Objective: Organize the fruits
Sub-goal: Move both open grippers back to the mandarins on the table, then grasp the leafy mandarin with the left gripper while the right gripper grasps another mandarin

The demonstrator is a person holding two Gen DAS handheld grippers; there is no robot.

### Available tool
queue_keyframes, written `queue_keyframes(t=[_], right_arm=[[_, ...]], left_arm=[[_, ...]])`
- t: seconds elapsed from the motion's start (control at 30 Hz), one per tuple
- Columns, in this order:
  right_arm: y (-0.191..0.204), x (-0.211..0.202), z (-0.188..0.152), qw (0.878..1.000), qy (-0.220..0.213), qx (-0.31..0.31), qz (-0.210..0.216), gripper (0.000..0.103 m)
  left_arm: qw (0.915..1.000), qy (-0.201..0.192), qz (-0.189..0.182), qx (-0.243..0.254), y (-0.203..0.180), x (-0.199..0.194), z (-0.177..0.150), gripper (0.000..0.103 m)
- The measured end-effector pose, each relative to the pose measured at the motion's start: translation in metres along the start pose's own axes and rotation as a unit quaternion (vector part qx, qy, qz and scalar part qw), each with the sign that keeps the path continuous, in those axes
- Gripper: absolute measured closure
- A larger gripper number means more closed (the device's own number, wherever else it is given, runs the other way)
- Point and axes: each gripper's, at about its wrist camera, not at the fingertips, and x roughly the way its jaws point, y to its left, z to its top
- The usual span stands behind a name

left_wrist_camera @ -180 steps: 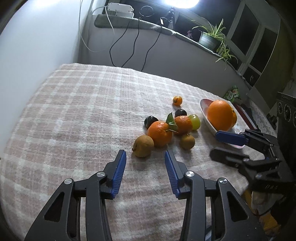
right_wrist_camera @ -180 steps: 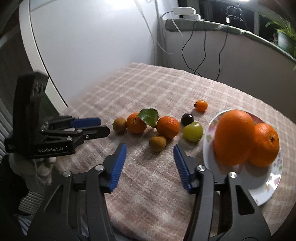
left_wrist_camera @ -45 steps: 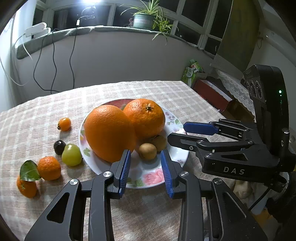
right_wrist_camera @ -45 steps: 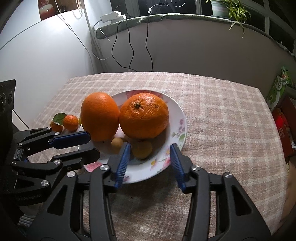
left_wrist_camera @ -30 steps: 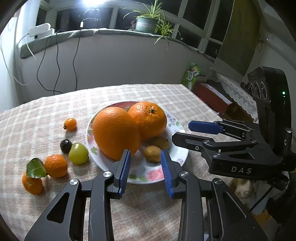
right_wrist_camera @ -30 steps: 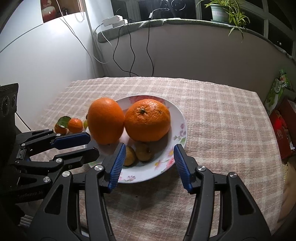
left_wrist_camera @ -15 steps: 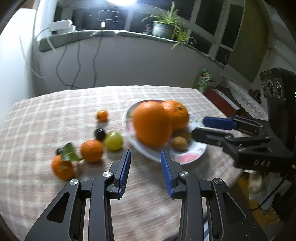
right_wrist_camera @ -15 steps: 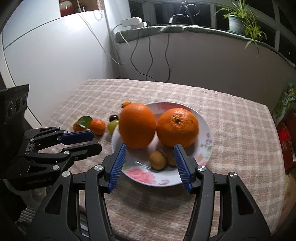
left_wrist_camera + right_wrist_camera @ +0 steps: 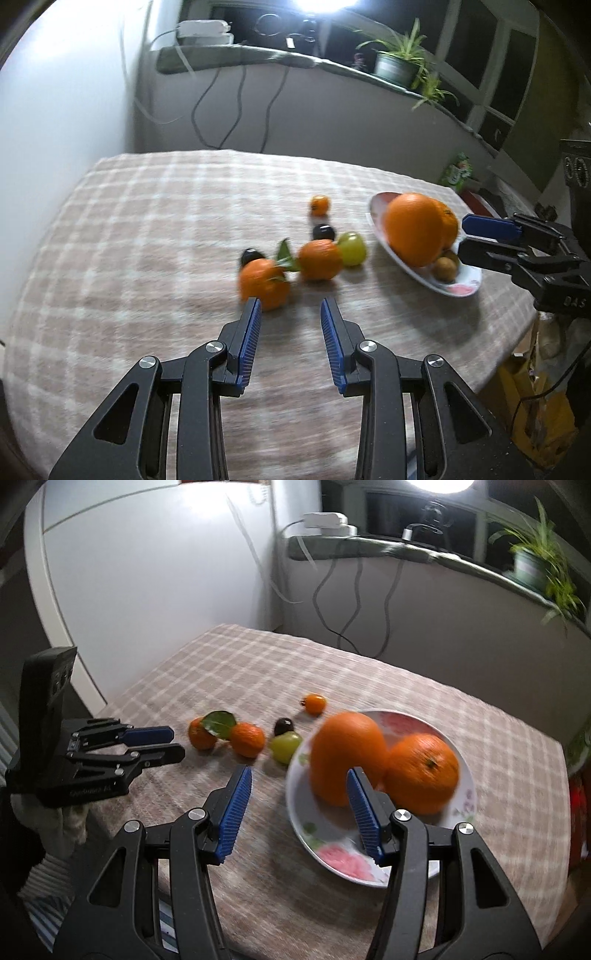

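Observation:
My left gripper (image 9: 290,301) is open and empty, low over the checked cloth, just in front of a leafy tangerine (image 9: 264,282). Behind that lie a second tangerine (image 9: 319,258), a green fruit (image 9: 352,248), two dark fruits (image 9: 324,232) and a tiny orange fruit (image 9: 319,205). The flowered plate (image 9: 463,290) at right holds a large orange (image 9: 413,229), a second orange (image 9: 448,221) and brown kiwis (image 9: 445,267). My right gripper (image 9: 298,771) is open and empty, straddling the plate's (image 9: 469,801) left rim in front of the large orange (image 9: 347,760).
The cloth-covered table (image 9: 147,240) ends close on the right, with bags on the floor (image 9: 543,424) below. A white wall (image 9: 147,590) stands left, a grey ledge with cables (image 9: 240,110) and a potted plant (image 9: 395,66) behind. In the right wrist view the left gripper (image 9: 177,743) hovers near the leafy tangerine (image 9: 201,733).
Both grippers have swung left. The left one moved from in front of the plate to the loose fruits on the cloth; the right one shifted from the plate's middle to its left rim.

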Motion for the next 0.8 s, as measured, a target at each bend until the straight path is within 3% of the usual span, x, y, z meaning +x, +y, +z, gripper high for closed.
queue_keyframes(t=[0.13, 0.27, 0.53, 0.8], right_arm=[[0.020, 0.015, 0.011, 0.999, 0.015, -0.050, 0.009, 0.033], [0.033, 0.029, 0.019, 0.996, 0.030, -0.084, 0.024, 0.033], [0.051, 0.058, 0.036, 0.985, 0.070, -0.152, 0.047, 0.034], [0.052, 0.087, 0.043, 0.979, 0.106, -0.165, 0.058, 0.045]], left_arm=[[0.9999, 0.005, 0.005, -0.012, 0.013, 0.004, -0.002, 0.071], [0.9998, 0.009, 0.004, -0.016, 0.018, 0.008, -0.003, 0.066], [0.9996, 0.013, -0.005, -0.024, 0.024, 0.015, 0.001, 0.066], [0.9995, 0.017, -0.010, -0.025, 0.026, 0.020, 0.001, 0.066]])
